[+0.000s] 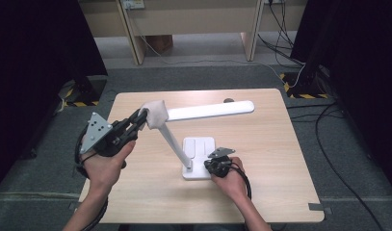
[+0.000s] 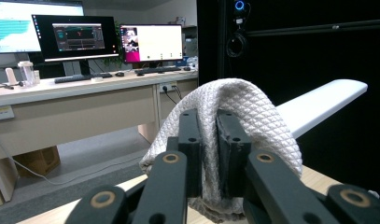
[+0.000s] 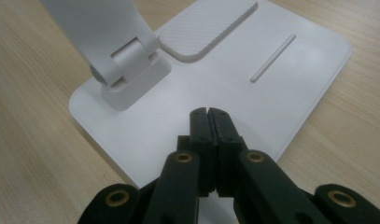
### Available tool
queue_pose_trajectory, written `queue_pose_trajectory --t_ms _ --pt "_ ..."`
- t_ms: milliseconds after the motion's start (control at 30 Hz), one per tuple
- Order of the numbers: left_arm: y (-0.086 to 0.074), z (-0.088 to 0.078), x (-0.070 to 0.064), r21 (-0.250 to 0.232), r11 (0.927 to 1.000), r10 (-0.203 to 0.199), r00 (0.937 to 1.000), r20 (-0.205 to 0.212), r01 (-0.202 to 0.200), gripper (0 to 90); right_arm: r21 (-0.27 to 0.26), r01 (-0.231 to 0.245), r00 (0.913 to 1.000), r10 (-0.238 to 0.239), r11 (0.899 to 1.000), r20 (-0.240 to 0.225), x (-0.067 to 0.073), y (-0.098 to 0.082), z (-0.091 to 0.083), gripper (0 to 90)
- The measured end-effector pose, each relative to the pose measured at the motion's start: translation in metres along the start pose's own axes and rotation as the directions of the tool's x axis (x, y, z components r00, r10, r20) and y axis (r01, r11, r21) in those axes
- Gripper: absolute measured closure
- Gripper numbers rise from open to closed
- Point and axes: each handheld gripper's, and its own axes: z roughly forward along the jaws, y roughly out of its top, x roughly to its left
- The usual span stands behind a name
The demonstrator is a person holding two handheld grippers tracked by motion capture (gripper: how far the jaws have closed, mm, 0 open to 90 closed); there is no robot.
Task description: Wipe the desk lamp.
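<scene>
A white desk lamp stands mid-table: flat base [image 1: 199, 150], slanted arm [image 1: 173, 140], long light bar [image 1: 210, 110] reaching right. A pale quilted cloth [image 1: 154, 114] is draped over the lamp's upper joint. My left gripper [image 1: 140, 119] is shut on that cloth; in the left gripper view the cloth [image 2: 234, 105] wraps over both jaws with the light bar [image 2: 323, 103] behind. My right gripper [image 1: 214, 162] is shut with nothing in it, its joined tips pressing down on the base [image 3: 281, 88] near the arm's hinge [image 3: 127, 70].
The wooden table [image 1: 261, 159] has free room right of the lamp. A small dark spot [image 1: 228, 101] lies near the far edge. Beyond stand a light wooden desk [image 1: 193, 19], floor cables [image 1: 328, 125] and monitors [image 2: 80, 37].
</scene>
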Motion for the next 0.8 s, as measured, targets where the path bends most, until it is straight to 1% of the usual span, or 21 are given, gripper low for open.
queue_pose_trajectory --t_ms 100,367,567,633,733,767,800 --pt "0.001 0.001 -0.002 0.004 0.9998 0.019 0.9998 -0.003 -0.019 81.5 0.000 0.002 1.0000 -0.002 1.000 0.001 0.000 0.000 0.000 89.2" --pt "0.003 0.006 -0.009 0.008 0.9996 0.028 0.9995 0.018 -0.028 81.5 -0.003 -0.002 1.0000 0.002 1.000 0.001 0.000 0.000 0.000 89.3" --pt "0.003 0.009 -0.013 0.005 0.9999 0.016 0.9996 0.023 -0.017 81.5 -0.006 -0.011 0.9999 0.011 1.000 -0.001 0.000 -0.001 0.000 89.3" --pt "0.003 0.010 -0.014 0.006 0.9997 0.023 0.9994 0.027 -0.024 81.5 -0.007 -0.006 1.0000 0.006 1.000 -0.001 0.000 -0.001 0.000 89.3" --pt "0.002 0.011 -0.016 0.003 0.9998 0.018 0.9993 0.032 -0.019 81.5 -0.012 -0.001 1.0000 0.001 1.000 -0.003 0.000 -0.001 0.001 89.6" --pt "0.003 0.013 -0.016 -0.001 0.9996 0.026 0.9991 0.032 -0.026 81.5 -0.012 -0.001 1.0000 0.001 1.000 -0.003 0.000 -0.001 0.001 89.6" --pt "0.003 0.013 -0.017 0.006 0.9998 0.019 0.9992 0.035 -0.019 81.5 -0.011 0.000 1.0000 0.000 1.000 -0.002 0.000 -0.001 0.001 89.6"
